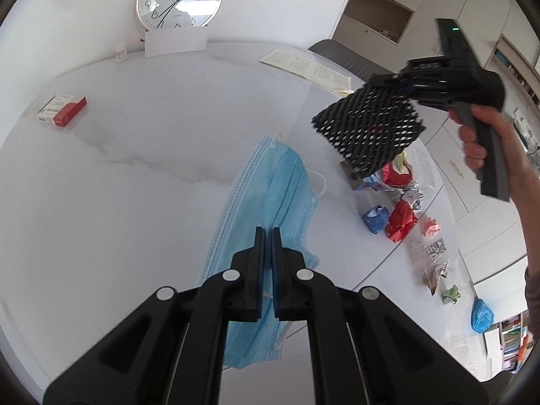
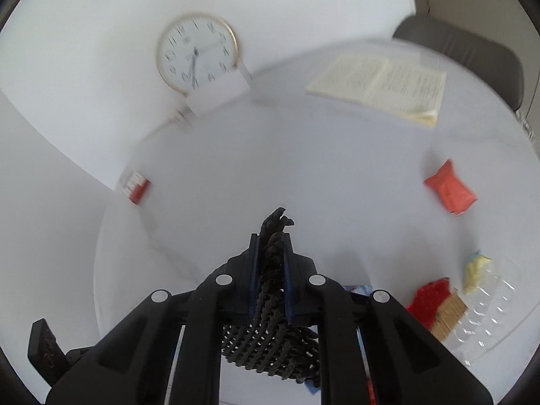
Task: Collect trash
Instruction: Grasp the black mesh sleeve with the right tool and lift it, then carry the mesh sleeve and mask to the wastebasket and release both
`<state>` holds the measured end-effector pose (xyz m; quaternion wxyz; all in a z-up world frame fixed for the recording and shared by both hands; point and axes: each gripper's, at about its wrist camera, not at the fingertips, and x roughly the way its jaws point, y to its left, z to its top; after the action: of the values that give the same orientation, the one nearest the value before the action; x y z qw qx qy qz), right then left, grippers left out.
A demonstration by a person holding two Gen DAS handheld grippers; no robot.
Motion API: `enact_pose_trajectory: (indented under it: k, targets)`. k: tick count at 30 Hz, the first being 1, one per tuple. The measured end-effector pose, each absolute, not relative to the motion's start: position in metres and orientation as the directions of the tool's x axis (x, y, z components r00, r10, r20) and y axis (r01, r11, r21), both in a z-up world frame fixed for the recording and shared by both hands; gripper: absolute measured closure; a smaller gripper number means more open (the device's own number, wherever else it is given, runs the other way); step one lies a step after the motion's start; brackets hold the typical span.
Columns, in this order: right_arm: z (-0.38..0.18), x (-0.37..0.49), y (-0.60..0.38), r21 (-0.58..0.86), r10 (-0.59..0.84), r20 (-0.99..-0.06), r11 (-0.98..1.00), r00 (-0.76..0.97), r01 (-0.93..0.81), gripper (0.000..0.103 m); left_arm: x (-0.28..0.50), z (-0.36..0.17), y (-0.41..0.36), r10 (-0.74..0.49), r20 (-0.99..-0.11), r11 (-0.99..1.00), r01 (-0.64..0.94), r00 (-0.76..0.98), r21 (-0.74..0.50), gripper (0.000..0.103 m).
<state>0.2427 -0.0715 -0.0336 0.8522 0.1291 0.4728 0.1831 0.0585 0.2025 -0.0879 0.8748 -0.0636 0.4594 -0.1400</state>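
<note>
Over the white round table [image 1: 141, 141], left to right: a red-and-white box [image 1: 62, 110] sat near the far left edge, untouched and probably not trash. At centre, the left gripper [image 1: 268, 233] had its jaws pinched tight on a blue face mask [image 1: 270, 182], which hung loose from the fingers with ear loops dangling. Risk there: the grip was on a thin fold of fabric, so a quick swing could let it slide out, or a loop could snag on the table edge. Right of that, the right gripper [image 2: 271, 236] was clamped on a black foam net sleeve [image 1: 368, 128], held up in the air above the wrapper pile [image 1: 401, 216]. The sleeve is springy and most of it hung outside the jaws, so it could squirm free. The right wrist view was motion-blurred, so that hand was moving fast, which adds to the risk. No bin showed in either view, so the drop target couldn't be confirmed. More wrappers remained along the right rim.
</note>
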Motion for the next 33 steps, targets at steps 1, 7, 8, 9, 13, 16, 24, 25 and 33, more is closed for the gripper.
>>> enact_pose_trajectory:
  k: [1, 7, 8, 9, 13, 16, 24, 25, 33]
  targets:
    - [-0.023, 0.227, -0.078, 0.394, 0.432, -0.742, 0.9, 0.513, -0.187, 0.09, 0.056, -0.085, 0.2, -0.304, -0.784, 0.952, 0.194, 0.54, -0.236, 0.099]
    - [0.005, 0.087, -0.164, 0.389, 0.321, -0.71, 0.921, 0.626, -0.031, 0.09, 0.024, -0.062, 0.155, -0.369, -0.78, 0.915, 0.344, 0.505, -0.211, 0.099]
    - [0.003, 0.067, -0.179, 0.376, 0.287, -0.723, 0.927, 0.628, 0.009, 0.09, 0.02, -0.059, 0.145, -0.387, -0.779, 0.903, 0.371, 0.492, -0.215, 0.099]
    - [0.0, 0.045, -0.196, 0.353, 0.24, -0.743, 0.933, 0.624, 0.062, 0.09, 0.016, -0.057, 0.135, -0.405, -0.779, 0.891, 0.398, 0.478, -0.219, 0.099]
    - [-0.022, -0.043, -0.269, 0.273, 0.062, -0.817, 0.917, 0.573, 0.291, 0.09, -0.009, -0.048, 0.072, -0.482, -0.771, 0.812, 0.543, 0.417, -0.214, 0.099]
    - [-0.034, -0.11, -0.326, 0.237, -0.05, -0.839, 0.863, 0.542, 0.446, 0.09, -0.036, -0.046, 0.002, -0.542, -0.77, 0.714, 0.668, 0.336, -0.211, 0.099]
    - [-0.052, -0.207, -0.4, 0.174, -0.168, -0.856, 0.797, 0.489, 0.578, 0.089, -0.115, -0.091, -0.171, -0.554, -0.822, 0.519, 0.826, 0.131, -0.218, 0.099]
    - [-0.055, -0.214, -0.407, 0.177, -0.162, -0.859, 0.797, 0.487, 0.578, 0.089, -0.123, -0.101, -0.186, -0.545, -0.831, 0.505, 0.835, 0.112, -0.218, 0.099]
    - [-0.1, -0.221, -0.436, 0.221, -0.044, -0.89, 0.83, 0.454, 0.513, 0.088, -0.146, -0.211, -0.241, -0.364, -0.93, 0.596, 0.781, 0.055, -0.187, 0.099]
